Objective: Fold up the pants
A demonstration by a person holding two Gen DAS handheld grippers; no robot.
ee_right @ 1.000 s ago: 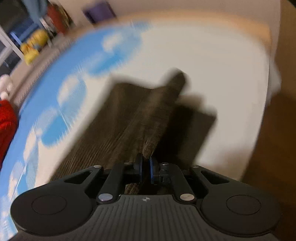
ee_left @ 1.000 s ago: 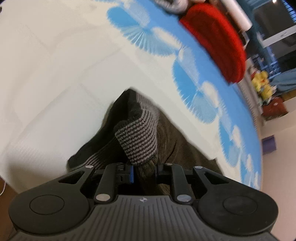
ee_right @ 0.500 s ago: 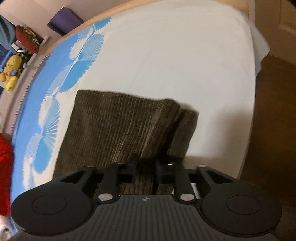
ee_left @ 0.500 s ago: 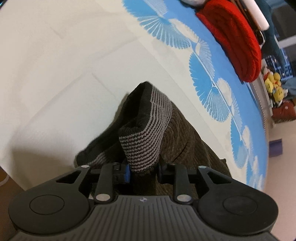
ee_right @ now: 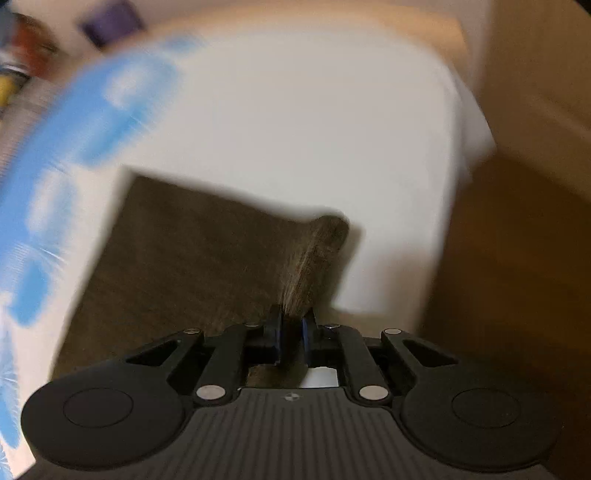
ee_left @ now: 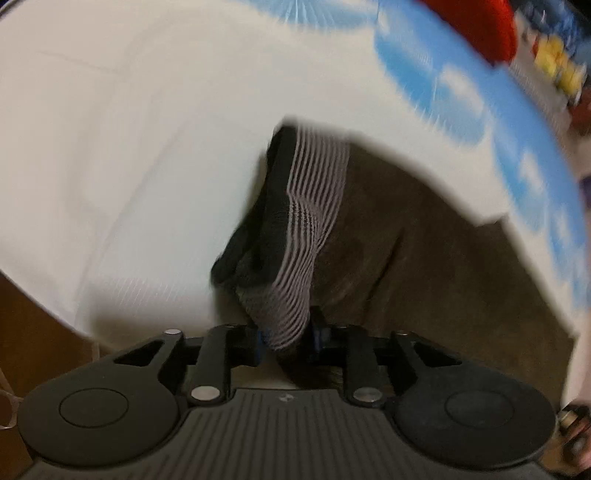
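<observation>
Left gripper (ee_left: 286,338) pinching striped waistband (ee_left: 314,221), right gripper (ee_right: 291,330) clamping brown pants (ee_right: 192,251) hem at lower centre: fold underway, unfinished.

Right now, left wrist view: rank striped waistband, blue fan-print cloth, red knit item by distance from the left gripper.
1. Striped waistband: clamped in the left gripper, centre.
2. Blue fan-print cloth: beyond the pants, right.
3. Red knit item: top right, farthest.

White bedspread (ee_left: 147,129) with a blue fan-patterned band (ee_left: 517,122) along one side. Brown floor (ee_right: 517,258) beside the bed edge, pale wall (ee_right: 535,74) beyond. Red cushion (ee_left: 491,22) and yellow toys (ee_left: 557,70) blurred at rear.
</observation>
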